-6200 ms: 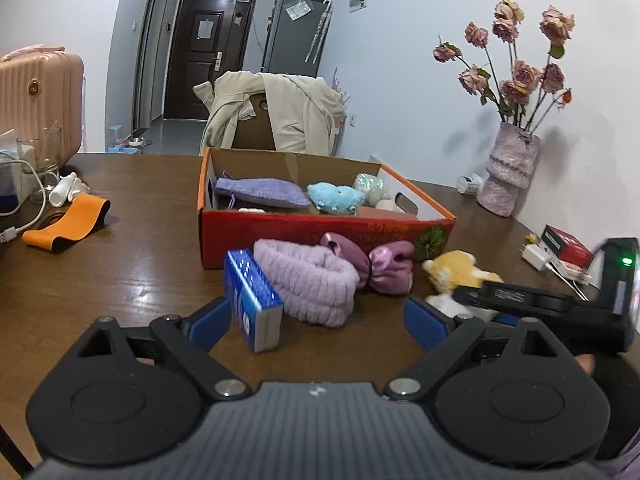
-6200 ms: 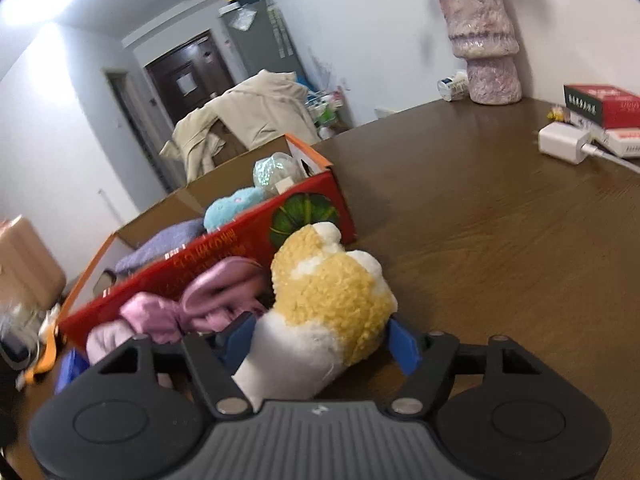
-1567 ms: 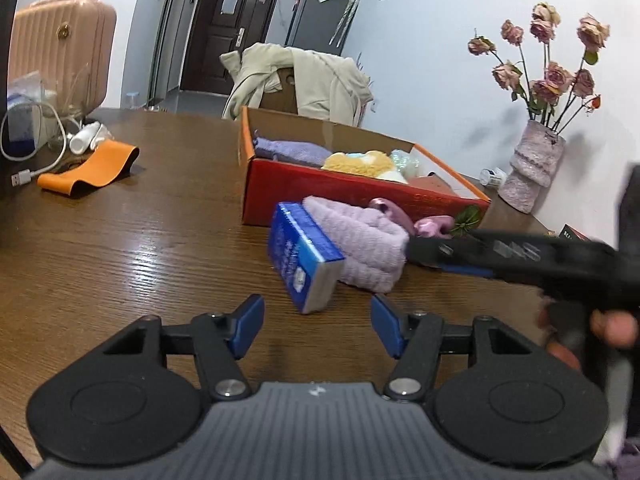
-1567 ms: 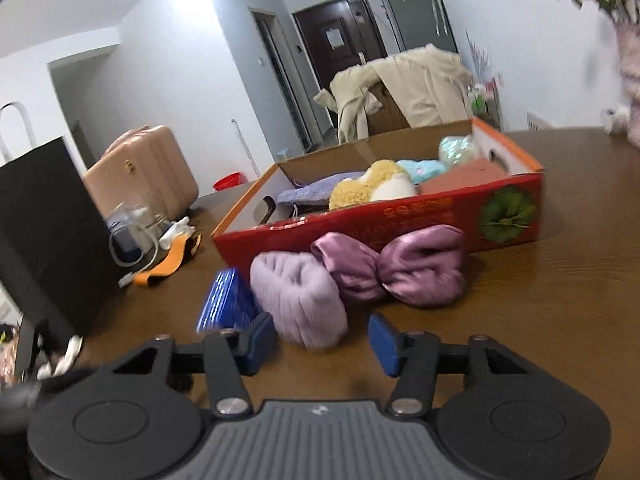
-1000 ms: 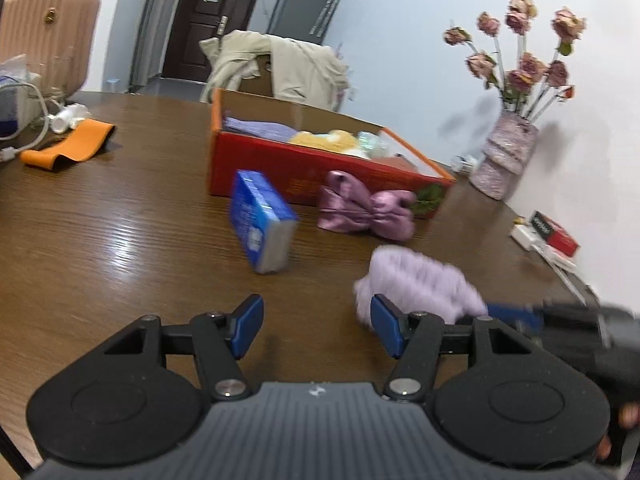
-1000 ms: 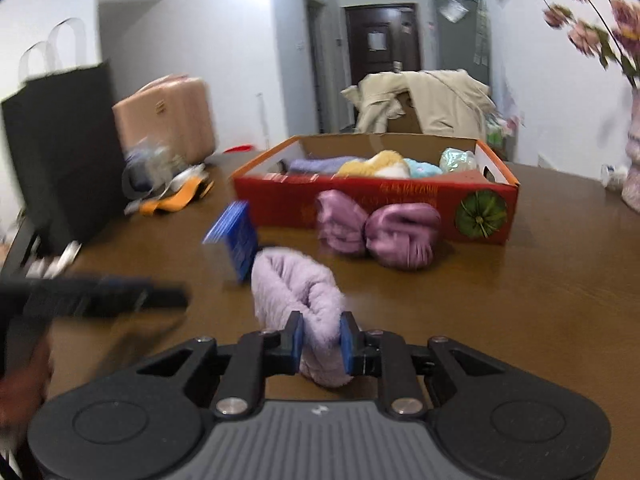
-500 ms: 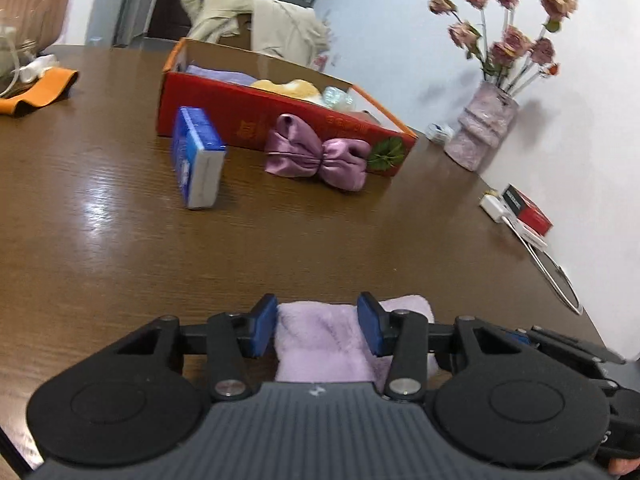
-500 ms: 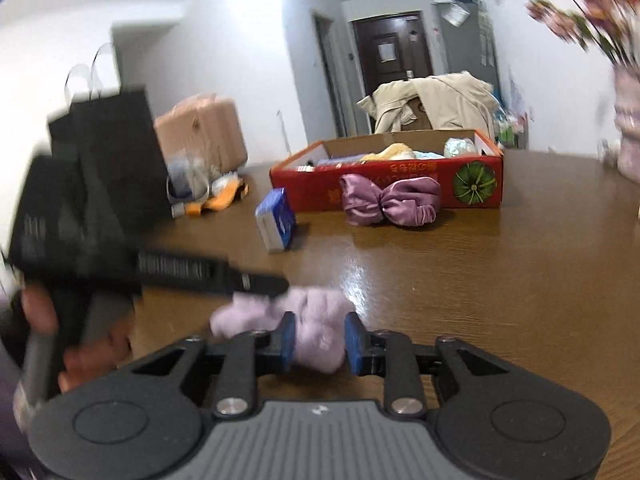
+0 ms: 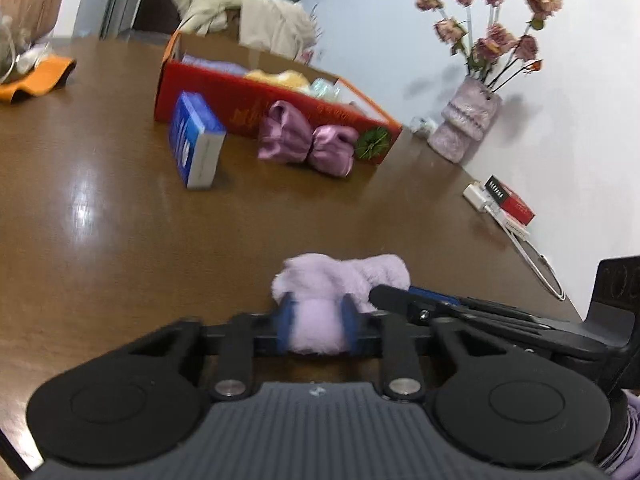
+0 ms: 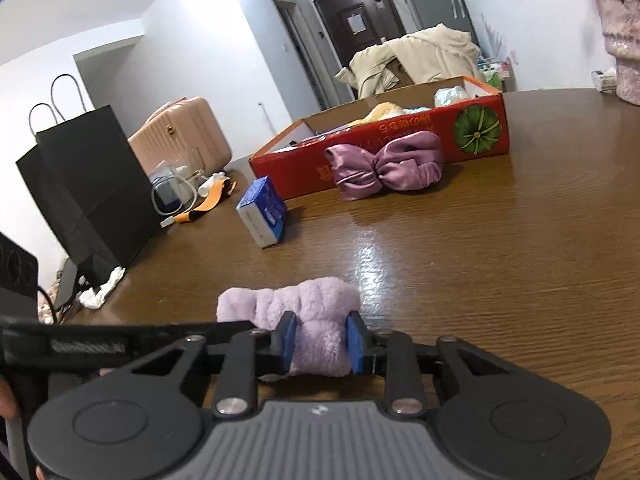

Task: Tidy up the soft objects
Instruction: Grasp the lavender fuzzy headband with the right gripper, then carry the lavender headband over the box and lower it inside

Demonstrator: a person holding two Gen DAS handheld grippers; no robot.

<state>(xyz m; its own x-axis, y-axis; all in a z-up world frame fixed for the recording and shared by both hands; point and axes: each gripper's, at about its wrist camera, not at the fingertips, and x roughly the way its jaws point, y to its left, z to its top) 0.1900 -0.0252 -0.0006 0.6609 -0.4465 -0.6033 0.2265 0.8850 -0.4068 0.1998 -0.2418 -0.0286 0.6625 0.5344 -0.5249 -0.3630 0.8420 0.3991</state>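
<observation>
While both claws squeeze shut on the fluffy purple band (image 9: 320, 326), it lies on the near bench (image 9: 120, 240). The left claw (image 9: 317, 326) pinches its left end and the right claw (image 10: 322, 344) pinches its right end. I think they are folding it. Next it must go far, into the red box (image 10: 400, 136), behind the shiny bow (image 10: 386, 164).

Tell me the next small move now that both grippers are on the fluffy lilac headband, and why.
Probably lift the fluffy lilac headband a little off the table, both hands together. The left gripper and the right gripper each have it between closing jaws, pads pressing the plush, while it lies far short of the red cardboard box, where other soft things already sit.
</observation>
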